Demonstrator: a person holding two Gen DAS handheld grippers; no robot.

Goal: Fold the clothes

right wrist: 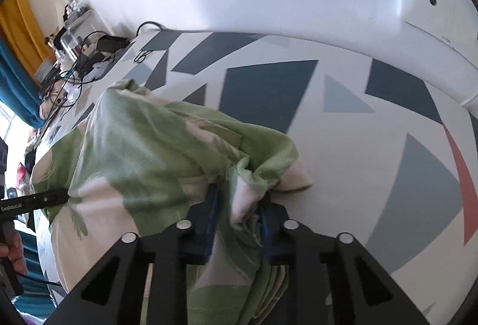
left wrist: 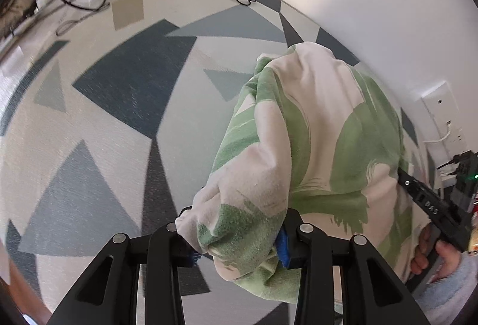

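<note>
Both grippers, left gripper [left wrist: 236, 238] and right gripper [right wrist: 239, 214], clamped the green-and-white garment [left wrist: 313, 145]; only the right wrist view showed orange curtains [right wrist: 18, 17] at ten o'clock.

My left gripper [left wrist: 236, 238] sits at the bottom centre of its own view, pointing steeply down, its blue-padded jaws pinched on a bunched fold of the green and white garment [left wrist: 313, 145]. My right gripper [right wrist: 236, 217] fills the bottom centre of its view, also angled down, jaws pressed on a gathered edge of the same cloth. At the lower right of the left view my right hand [left wrist: 433, 256] wraps its gripper's handle; at the lower left of the right view my left hand [right wrist: 12, 250] shows likewise.
</note>
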